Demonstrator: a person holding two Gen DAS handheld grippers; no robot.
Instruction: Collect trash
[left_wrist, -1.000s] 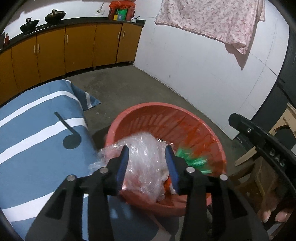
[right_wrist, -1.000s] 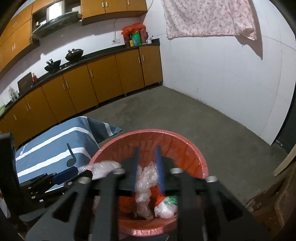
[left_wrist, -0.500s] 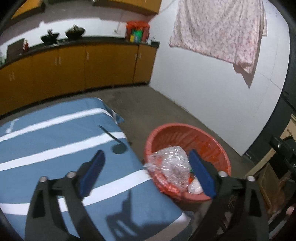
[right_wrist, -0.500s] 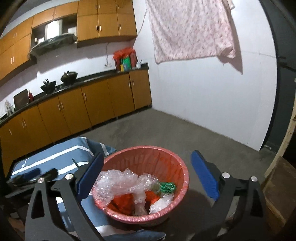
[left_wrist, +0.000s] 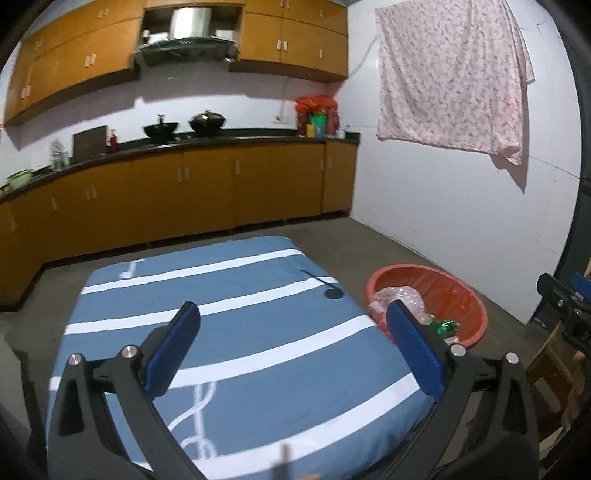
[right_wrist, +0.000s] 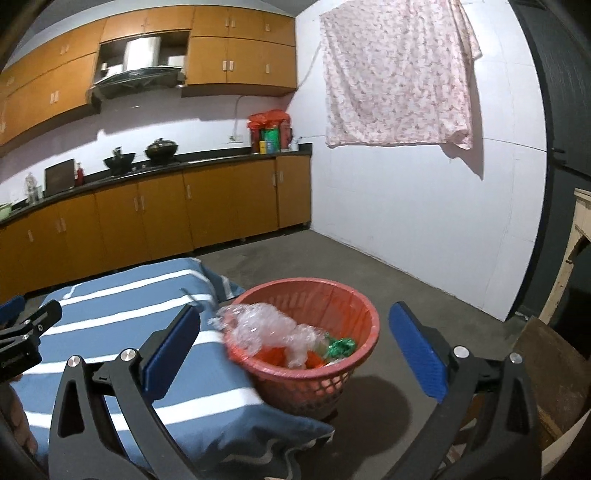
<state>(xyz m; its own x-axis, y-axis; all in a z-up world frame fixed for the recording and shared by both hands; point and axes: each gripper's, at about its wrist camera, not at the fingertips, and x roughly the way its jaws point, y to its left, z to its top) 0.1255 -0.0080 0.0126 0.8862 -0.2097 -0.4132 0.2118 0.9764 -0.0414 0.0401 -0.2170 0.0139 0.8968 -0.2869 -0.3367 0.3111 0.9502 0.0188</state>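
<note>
A red plastic basket stands on the floor by the corner of a table covered in blue striped cloth. Crumpled clear plastic and a green wrapper lie inside it. My left gripper hovers over the cloth, left of the basket, its jaws opening wide with nothing between them. My right gripper faces the basket from behind and above, its jaws also opening and holding nothing. Each gripper shows at the edge of the other's view.
Orange kitchen cabinets with a dark counter and woks line the far wall. A floral cloth hangs on the white wall. Wooden furniture stands at the right. Bare concrete floor lies beyond the basket.
Both grippers let go of clear plastic into the basket, spread wide and drew back and upward. The left one swung leftward over the striped cloth.
</note>
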